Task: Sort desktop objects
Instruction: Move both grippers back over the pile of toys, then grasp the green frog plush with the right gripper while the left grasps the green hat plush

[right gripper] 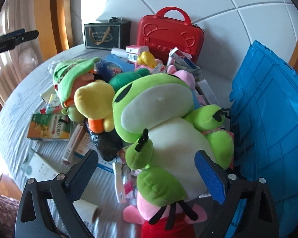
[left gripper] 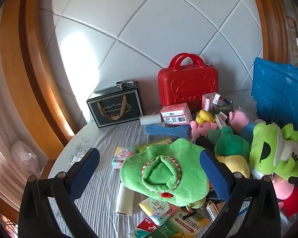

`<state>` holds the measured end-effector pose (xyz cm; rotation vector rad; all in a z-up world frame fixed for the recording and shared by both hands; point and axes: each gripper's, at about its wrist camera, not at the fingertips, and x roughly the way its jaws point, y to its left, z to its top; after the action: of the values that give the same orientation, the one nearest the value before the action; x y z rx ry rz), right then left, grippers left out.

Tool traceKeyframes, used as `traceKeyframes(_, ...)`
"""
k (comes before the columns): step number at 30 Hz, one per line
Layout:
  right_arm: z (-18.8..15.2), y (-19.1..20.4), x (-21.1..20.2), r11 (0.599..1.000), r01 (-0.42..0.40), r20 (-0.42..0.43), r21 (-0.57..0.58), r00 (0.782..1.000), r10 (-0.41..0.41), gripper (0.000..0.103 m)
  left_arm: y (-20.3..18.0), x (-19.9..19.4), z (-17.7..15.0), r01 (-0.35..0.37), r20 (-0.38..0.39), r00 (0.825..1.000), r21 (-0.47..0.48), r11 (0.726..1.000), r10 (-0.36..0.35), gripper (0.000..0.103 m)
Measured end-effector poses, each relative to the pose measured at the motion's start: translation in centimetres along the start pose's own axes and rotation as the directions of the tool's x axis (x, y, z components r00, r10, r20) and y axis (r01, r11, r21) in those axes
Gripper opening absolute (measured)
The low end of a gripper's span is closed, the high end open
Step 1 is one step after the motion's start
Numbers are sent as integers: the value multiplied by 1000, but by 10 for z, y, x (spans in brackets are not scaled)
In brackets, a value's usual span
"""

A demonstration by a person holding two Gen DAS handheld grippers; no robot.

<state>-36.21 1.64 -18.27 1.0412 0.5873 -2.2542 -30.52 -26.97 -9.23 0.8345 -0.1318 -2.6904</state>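
A pile of toys and boxes lies on a round table with a pale cloth [left gripper: 101,138]. My left gripper [left gripper: 149,156] is open over a green plush hat [left gripper: 163,174]. The hat lies between the blue pads, and the left pad stands apart from it. My right gripper [right gripper: 147,160] is open around a big green frog plush [right gripper: 159,107]. The frog's belly and leg sit between the fingers, and the left finger [right gripper: 89,162] is off it. A yellow duck plush [right gripper: 93,99] and a pink pig plush [right gripper: 161,212] lie beside the frog.
A red case [left gripper: 186,87] and a black gift box [left gripper: 115,105] stand at the wall. A blue crate [right gripper: 268,109] is at the right. Medicine boxes [right gripper: 49,127], tissue packs [left gripper: 121,156], paper rolls [left gripper: 125,200] and a blue brush [left gripper: 164,130] lie scattered about.
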Motion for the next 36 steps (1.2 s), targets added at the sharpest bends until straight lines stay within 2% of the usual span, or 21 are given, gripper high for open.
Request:
traceKeyframes(2,-8,10,10,998,38,15,-57,999,-37,74,-3,1,-4,5,-18,1000,2,1000,-5,102)
traceKeyframes(4,-17,21,17,985,122,74,-119,991,-113,71,-3,2,-10,-1,-39,999,-1,1000,1,102)
traceKeyframes(8,-20,26,21,987,121,163,-103,981,-103,61,-1,3,-18,-26,-80,996,1,1000,26,102)
traceKeyframes(9,-19,28,22,988,119,173,-103,980,-100,49,0,2,-20,-32,-85,996,1,999,32,103)
traceKeyframes(10,-17,30,24,987,117,178,-108,979,-97,25,1,2,-22,-38,-90,995,2,999,38,102)
traceKeyframes(11,-15,31,28,985,128,165,-113,980,-108,21,1,2,-25,-53,-100,994,7,999,54,102)
traceKeyframes(15,-19,37,40,973,177,148,-150,977,-155,21,3,3,-44,-73,-111,991,26,997,76,103)
traceKeyframes(18,-15,35,40,979,163,131,-122,980,-147,20,1,8,-62,-63,-125,990,28,998,66,102)
traceKeyframes(21,-12,27,34,990,120,121,-79,987,-110,20,-7,18,-74,52,-122,991,32,998,-48,102)
traceKeyframes(22,-11,23,33,993,103,116,-63,989,-96,20,-15,26,-76,115,-132,986,63,991,-106,102)
traceKeyframes(23,-11,20,32,994,93,112,-53,990,-87,20,-24,36,-77,138,-146,982,104,985,-122,102)
traceKeyframes(25,-11,17,30,996,84,108,-39,991,-80,20,-39,60,-78,155,-176,977,189,970,-122,102)
traceKeyframes(26,-11,17,30,996,84,106,-37,991,-80,20,-43,72,-75,142,-196,975,204,969,-101,102)
traceKeyframes(27,-11,16,30,996,83,104,-35,991,-79,20,-46,83,-72,140,-211,973,201,969,-96,102)
traceKeyframes(30,-10,17,30,996,78,96,-32,993,-74,20,-55,107,-62,185,-229,963,167,969,-144,102)
traceKeyframes(34,-8,15,30,998,69,87,-13,994,-67,20,-70,126,-62,237,-265,947,190,953,-183,102)
traceKeyframes(36,-7,12,29,998,64,87,3,994,-64,20,-68,132,-67,227,-273,947,202,953,-167,102)
